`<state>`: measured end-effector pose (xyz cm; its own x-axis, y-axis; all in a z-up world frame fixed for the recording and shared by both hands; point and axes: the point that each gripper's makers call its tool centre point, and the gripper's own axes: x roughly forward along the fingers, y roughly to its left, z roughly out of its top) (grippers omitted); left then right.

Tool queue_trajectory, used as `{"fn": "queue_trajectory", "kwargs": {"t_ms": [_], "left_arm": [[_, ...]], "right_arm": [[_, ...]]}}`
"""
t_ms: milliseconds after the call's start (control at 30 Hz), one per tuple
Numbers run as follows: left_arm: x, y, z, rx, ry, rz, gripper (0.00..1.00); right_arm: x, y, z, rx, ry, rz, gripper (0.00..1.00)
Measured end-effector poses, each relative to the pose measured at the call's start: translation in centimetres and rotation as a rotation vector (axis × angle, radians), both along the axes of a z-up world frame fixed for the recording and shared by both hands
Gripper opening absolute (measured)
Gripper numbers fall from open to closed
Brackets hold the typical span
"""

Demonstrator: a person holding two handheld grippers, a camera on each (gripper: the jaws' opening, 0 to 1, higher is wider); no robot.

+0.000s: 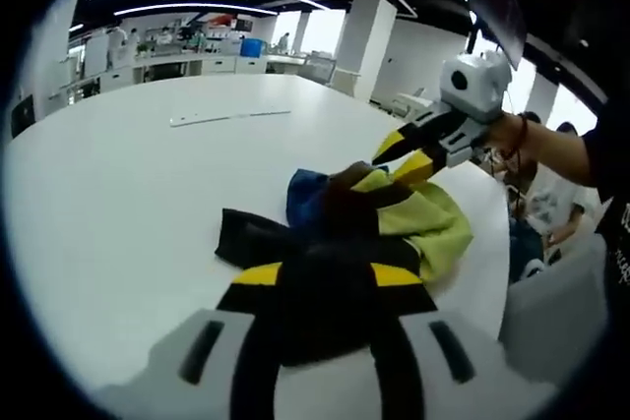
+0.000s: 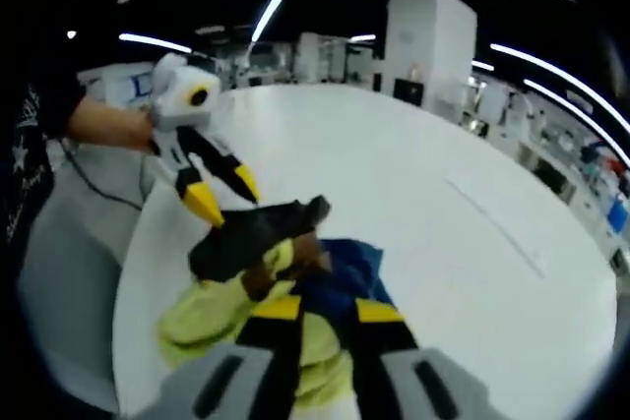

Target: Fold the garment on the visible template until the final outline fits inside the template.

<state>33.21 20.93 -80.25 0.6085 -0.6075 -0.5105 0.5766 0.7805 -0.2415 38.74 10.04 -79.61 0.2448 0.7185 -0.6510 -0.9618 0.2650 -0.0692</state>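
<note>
**Two grippers are working on a bunched-up garment**

The garment [image 1: 394,213] is lying in a crumpled heap on the white table [image 1: 128,204]. It is yellow-green, blue and black, with a bit of brown. It is not lying flat. It is sitting close to the curved edge of the table, on the side where the person is standing.

In the left gripper view, the left gripper [image 1: 330,287] is reaching into the black part of the garment. Its jaws are close together with black cloth bunched between them, so it is pinching the garment. The right gripper [image 1: 413,156] is coming in from the right, held by a hand [image 1: 507,130]. Its yellow tips are touching the yellow-green cloth, but I cannot tell how tightly they are closed.

In the right gripper view, the right gripper [image 2: 320,297] is resting on the blue and yellow-green cloth [image 2: 295,292]. The left gripper [image 2: 224,194] is coming in from the left, with its yellow tips at the black fold.

A thin pale strip [image 1: 228,117] is lying far off on the table. The rest of the table top is bare and wide, giving lots of room past the garment. Desks and bright ceiling lights are showing in the room behind.
</note>
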Motion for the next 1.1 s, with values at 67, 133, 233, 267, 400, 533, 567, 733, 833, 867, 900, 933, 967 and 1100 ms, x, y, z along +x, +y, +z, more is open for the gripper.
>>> {"fn": "queue_trajectory", "kwargs": {"t_ms": [67, 133, 233, 267, 400, 533, 567, 733, 833, 867, 900, 933, 967, 1100], "left_arm": [[0.1, -0.3, -0.2, 0.004, -0.004, -0.009, 0.30], [0.0, -0.4, -0.6, 0.005, 0.018, -0.017, 0.29], [0.0, -0.6, -1.3, 0.000, 0.033, -0.027, 0.26], [0.0, -0.6, -1.5, -0.003, 0.038, -0.029, 0.24], [-0.3, -0.7, -2.0, -0.001, 0.065, -0.019, 0.18], [-0.5, -0.6, -1.7, 0.031, 0.042, -0.032, 0.03], [-0.6, -0.7, -1.4, 0.031, 0.032, -0.030, 0.02], [-0.4, -1.0, -0.3, 0.113, -0.079, -0.084, 0.00], [-0.6, -0.6, 0.1, 0.116, -0.094, -0.075, 0.00], [-0.7, -0.4, 0.5, 0.118, -0.100, -0.070, 0.00], [-0.8, -0.2, 0.9, 0.118, -0.110, -0.065, 0.00], [-0.8, -0.2, 1.3, 0.116, -0.118, -0.062, 0.00], [-0.9, -0.1, 1.8, 0.114, -0.129, -0.056, 0.00], [-0.9, 0.4, 3.3, 0.109, -0.166, -0.029, 0.00]], "right_arm": [[-0.1, 0.0, -0.2, -0.016, 0.000, 0.014, 0.12], [-0.1, -0.2, -0.7, -0.062, -0.022, 0.041, 0.09], [0.0, -0.2, -1.2, -0.096, -0.045, 0.070, 0.06], [0.0, -0.2, -1.2, -0.093, -0.046, 0.070, 0.05], [0.0, -0.2, -1.1, -0.094, -0.060, 0.075, 0.00], [-0.2, -0.5, -0.7, -0.090, -0.071, 0.068, 0.00], [-0.2, -0.6, -0.6, -0.091, -0.080, 0.066, 0.00], [-0.2, -1.2, 0.9, -0.020, -0.078, 0.006, 0.00], [-0.2, -1.6, 1.6, 0.013, -0.069, -0.026, 0.00], [-0.2, -1.8, 1.8, 0.018, -0.069, -0.035, 0.00], [-0.1, -2.2, 2.0, 0.022, -0.071, -0.046, 0.00], [-0.1, -2.4, 2.2, 0.026, -0.071, -0.053, 0.00], [-0.1, -2.7, 2.7, 0.034, -0.075, -0.062, 0.00], [-0.4, -3.4, 3.9, 0.057, -0.089, -0.085, 0.00]]}}
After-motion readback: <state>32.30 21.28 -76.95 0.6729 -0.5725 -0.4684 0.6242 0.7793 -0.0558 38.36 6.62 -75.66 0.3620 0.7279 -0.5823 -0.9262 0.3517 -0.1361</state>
